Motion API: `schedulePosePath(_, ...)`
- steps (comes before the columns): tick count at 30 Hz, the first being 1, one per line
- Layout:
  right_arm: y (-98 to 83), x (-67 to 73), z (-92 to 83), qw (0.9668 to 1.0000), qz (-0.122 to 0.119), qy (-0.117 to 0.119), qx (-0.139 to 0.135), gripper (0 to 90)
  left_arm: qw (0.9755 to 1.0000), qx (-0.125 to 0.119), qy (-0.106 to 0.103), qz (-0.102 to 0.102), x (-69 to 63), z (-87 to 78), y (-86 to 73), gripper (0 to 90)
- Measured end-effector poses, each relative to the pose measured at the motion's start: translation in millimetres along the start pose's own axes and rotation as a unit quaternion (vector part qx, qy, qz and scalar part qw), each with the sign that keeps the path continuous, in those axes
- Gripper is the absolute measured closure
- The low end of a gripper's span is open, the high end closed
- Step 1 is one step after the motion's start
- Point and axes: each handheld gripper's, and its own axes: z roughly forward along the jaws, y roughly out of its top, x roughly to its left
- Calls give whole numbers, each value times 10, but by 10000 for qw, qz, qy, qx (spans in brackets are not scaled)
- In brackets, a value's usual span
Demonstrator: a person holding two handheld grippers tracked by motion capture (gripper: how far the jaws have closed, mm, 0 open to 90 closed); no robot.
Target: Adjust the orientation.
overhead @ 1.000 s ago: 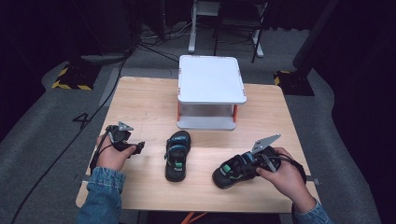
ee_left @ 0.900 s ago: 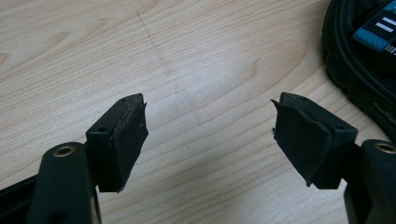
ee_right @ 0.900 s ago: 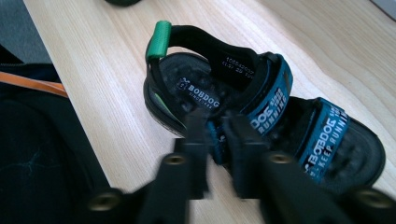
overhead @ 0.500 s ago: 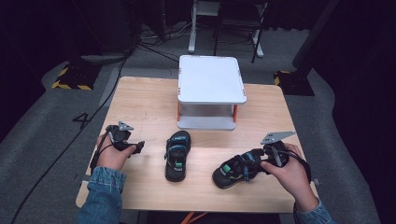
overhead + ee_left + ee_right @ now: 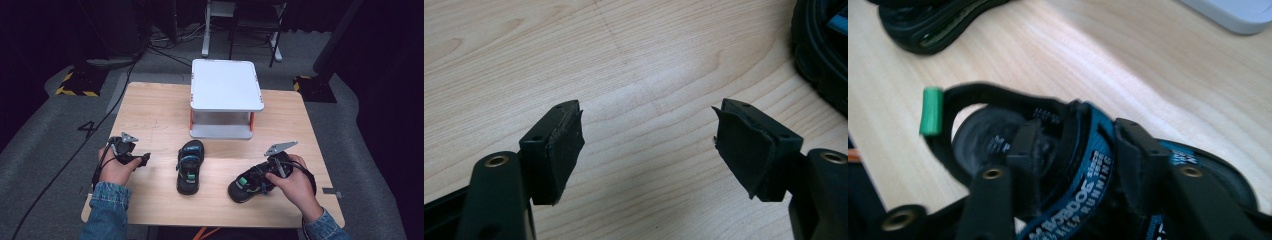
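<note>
Between the sandals (image 5: 190, 167) (image 5: 250, 182), bare table (image 5: 155, 115); white stand (image 5: 225, 97) behind.

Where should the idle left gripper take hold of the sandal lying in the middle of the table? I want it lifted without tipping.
Probably the blue midfoot strap of the middle sandal, from above: it lies sole-down, straps arching up, and the left gripper is open beside it.

- right gripper (image 5: 266, 176) moved down onto the right sandal (image 5: 248, 184), grey plate now lower
- jaws now clamped on its blue strap (image 5: 1088, 165)
</note>
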Motion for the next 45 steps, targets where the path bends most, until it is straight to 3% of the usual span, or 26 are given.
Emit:
schedulePosePath(8, 217, -7, 74, 9978, -563, 297, -193, 677, 9998, -151, 18, -96, 16, -137, -139, 277)
schedulePosePath(10, 347, 1, 149, 9952, -852, 430, -216, 677, 9995, -247, 111, -189, 54, -235, -238, 279)
schedulePosePath(13, 436, 25, 216, 9932, -1018, 488, -265, 677, 9990, -302, 195, -256, 78, -296, -306, 279)
schedulePosePath(15, 579, 87, 335, 9896, -1260, 617, -304, 677, 9987, -305, 252, -319, 100, -359, -373, 280)
schedulePosePath(18, 680, 127, 389, 9873, -1416, 665, -265, 677, 9980, -335, 343, -413, 138, -428, -453, 280)
schedulePosePath(20, 810, 215, 486, 9827, -1588, 924, -245, 678, 9977, -330, 366, -456, 150, -448, -492, 280)
schedulePosePath(22, 890, 275, 578, 9784, -1777, 1040, -209, 678, 9979, -313, 366, -434, 148, -447, -501, 280)
schedulePosePath(24, 926, 306, 623, 9765, -1834, 1115, -209, 678, 9979, -314, 358, -428, 146, -446, -500, 280)
schedulePosePath(25, 997, 371, 691, 9726, -1969, 1213, -234, 678, 9978, -332, 354, -458, 139, -443, -496, 280)
schedulePosePath(26, 997, 371, 691, 9726, -1969, 1213, -234, 678, 9979, -338, 346, -438, 139, -439, -489, 280)
schedulePosePath(30, 1115, 497, 785, 9675, -2186, 1238, -290, 677, 9982, -350, 291, -387, 132, -383, -435, 280)
schedulePosePath(34, 1136, 525, 809, 9664, -2265, 1171, -338, 673, 9987, -326, 220, -325, 116, -337, -390, 280)
schedulePosePath(36, 1098, 520, 828, 9658, -2393, 945, -324, 663, 9988, -344, 186, -297, 99, -304, -348, 280)
schedulePosePath(37, 1098, 520, 828, 9658, -2393, 945, -324, 663, 9988, -344, 186, -297, 99, -304, -348, 279)
schedulePosePath(41, 1002, 425, 778, 9725, -2122, 901, -335, 663, 9990, -360, 134, -223, 80, -246, -272, 280)
schedulePosePath(45, 958, 435, 746, 9730, -2112, 831, -415, 632, 9993, -336, 83, -167, 49, -202, -220, 279)
